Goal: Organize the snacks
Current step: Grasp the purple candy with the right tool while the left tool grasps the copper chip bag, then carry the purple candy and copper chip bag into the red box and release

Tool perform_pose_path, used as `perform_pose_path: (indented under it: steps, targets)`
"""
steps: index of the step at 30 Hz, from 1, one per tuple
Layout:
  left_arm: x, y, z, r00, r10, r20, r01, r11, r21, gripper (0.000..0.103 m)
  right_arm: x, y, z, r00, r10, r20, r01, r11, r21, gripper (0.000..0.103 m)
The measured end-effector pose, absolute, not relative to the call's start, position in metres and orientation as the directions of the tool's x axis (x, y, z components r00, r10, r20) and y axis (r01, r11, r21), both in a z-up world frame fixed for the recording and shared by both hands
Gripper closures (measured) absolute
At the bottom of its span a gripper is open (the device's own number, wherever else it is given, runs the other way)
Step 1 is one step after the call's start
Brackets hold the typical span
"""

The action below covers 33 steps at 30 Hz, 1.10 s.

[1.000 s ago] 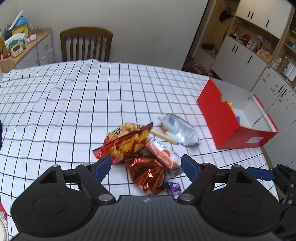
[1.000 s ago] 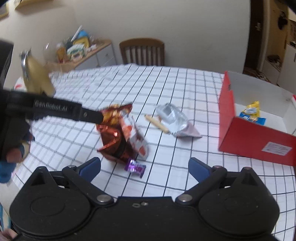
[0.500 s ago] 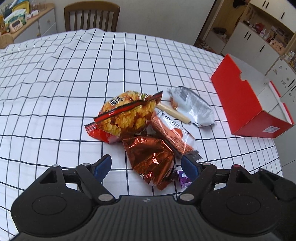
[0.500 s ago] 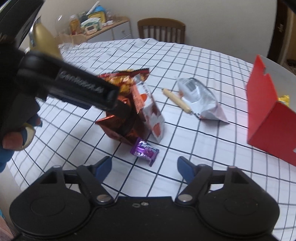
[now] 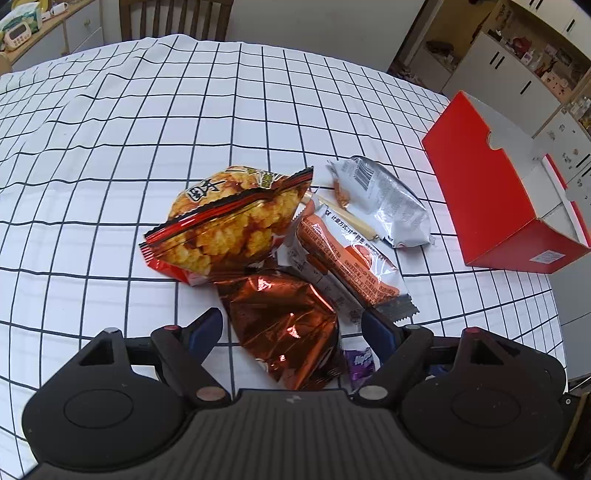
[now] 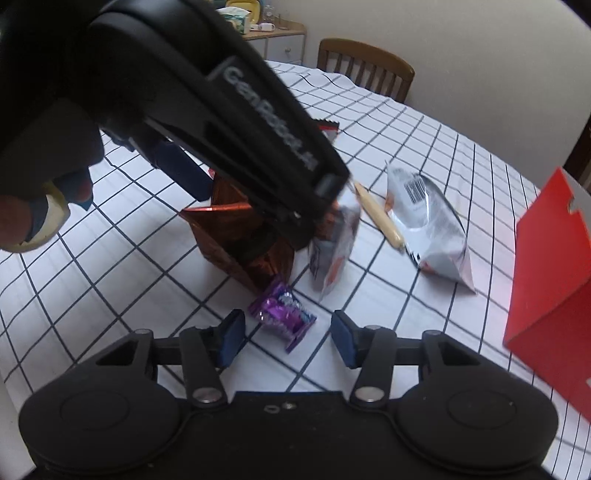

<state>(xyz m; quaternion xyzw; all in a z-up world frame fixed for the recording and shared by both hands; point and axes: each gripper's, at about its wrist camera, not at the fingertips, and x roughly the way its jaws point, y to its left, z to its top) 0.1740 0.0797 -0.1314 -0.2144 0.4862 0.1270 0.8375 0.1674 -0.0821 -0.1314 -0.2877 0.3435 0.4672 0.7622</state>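
In the right wrist view the left gripper's body (image 6: pixel 221 122), blurred and cut off at the upper left, hides most of the copper foil bag (image 6: pixel 240 236) and the snacks behind it. The red box (image 6: pixel 546 295) runs off the right edge. In the left wrist view the purple candy (image 5: pixel 357 363) shows only partly behind the gripper.

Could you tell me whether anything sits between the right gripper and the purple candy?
Nothing visible does: the purple candy lies on bare cloth just ahead of the open right gripper. The left gripper hangs above the copper bag behind.

A home dining room. A wooden chair (image 5: pixel 177 18) stands behind the checked-cloth desk (image 5: pixel 184 110). White pantry cupboards (image 5: pixel 517 70) hold jars.
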Motion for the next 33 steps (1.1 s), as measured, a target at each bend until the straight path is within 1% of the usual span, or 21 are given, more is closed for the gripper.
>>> perform_pose_path:
  steps: [6, 7, 8, 9, 10, 11, 12, 15, 18, 19, 25, 29, 33]
  targets:
    - [0.176, 0.081, -0.133, 0.498, -0.011, -0.867, -0.425, 0.869, -0.254, 0.023, 0.163, -0.079, -0.132, 0.321, 0.529, -0.786, -0.922, 0.363, -0.132, 0.064]
    - [0.176, 0.081, -0.132, 0.497, -0.011, -0.868, -0.425, 0.869, -0.254, 0.028, 0.163, -0.078, -0.131, 0.320, 0.529, -0.786, -0.923, 0.360, -0.133, 0.067]
    - [0.176, 0.081, -0.132, 0.495, -0.011, -0.869, -0.425, 0.869, -0.254, 0.032, 0.163, -0.078, -0.131, 0.319, 0.529, -0.786, -0.923, 0.360, -0.132, 0.071]
    - [0.175, 0.081, -0.132, 0.494, -0.010, -0.870, -0.428, 0.868, -0.253, 0.032, 0.162, -0.078, -0.130, 0.319, 0.528, -0.787, -0.923, 0.362, -0.132, 0.074]
    - [0.175, 0.082, -0.132, 0.492, -0.009, -0.870, -0.432, 0.866, -0.253, 0.034, 0.162, -0.078, -0.130, 0.320, 0.526, -0.788, -0.922, 0.364, -0.131, 0.079]
    - [0.174, 0.083, -0.132, 0.493, -0.008, -0.870, -0.435, 0.863, -0.255, 0.039, 0.161, -0.078, -0.129, 0.319, 0.524, -0.790, -0.922, 0.366, -0.129, 0.081]
    - [0.172, 0.085, -0.132, 0.493, -0.009, -0.870, -0.439, 0.861, -0.258, 0.042, 0.161, -0.079, -0.129, 0.321, 0.523, -0.790, -0.920, 0.369, -0.130, 0.082]
    - [0.169, 0.087, -0.132, 0.492, -0.016, -0.870, -0.446, 0.854, -0.269, 0.045, 0.156, -0.083, -0.129, 0.334, 0.513, -0.790, -0.914, 0.381, -0.140, 0.082]
    - [0.166, 0.086, -0.131, 0.493, -0.016, -0.870, -0.447, 0.853, -0.269, 0.050, 0.153, -0.088, -0.127, 0.348, 0.505, -0.790, -0.905, 0.401, -0.143, 0.090]
    - [0.166, 0.085, -0.130, 0.493, -0.014, -0.870, -0.445, 0.855, -0.265, 0.051, 0.152, -0.089, -0.127, 0.352, 0.502, -0.790, -0.901, 0.410, -0.141, 0.094]
    - [0.157, 0.079, -0.127, 0.504, -0.008, -0.863, -0.435, 0.861, -0.262, 0.055, 0.155, -0.110, -0.122, 0.365, 0.489, -0.792, -0.862, 0.500, -0.088, 0.095]
    - [0.149, 0.075, -0.122, 0.514, -0.027, -0.857, -0.431, 0.856, -0.286, 0.055, 0.158, -0.126, -0.112, 0.377, 0.487, -0.788, -0.821, 0.570, -0.040, 0.095]
    - [0.139, 0.068, -0.112, 0.529, -0.020, -0.849, -0.418, 0.864, -0.281, 0.055, 0.162, -0.143, -0.100, 0.393, 0.483, -0.783, -0.777, 0.630, -0.001, 0.095]
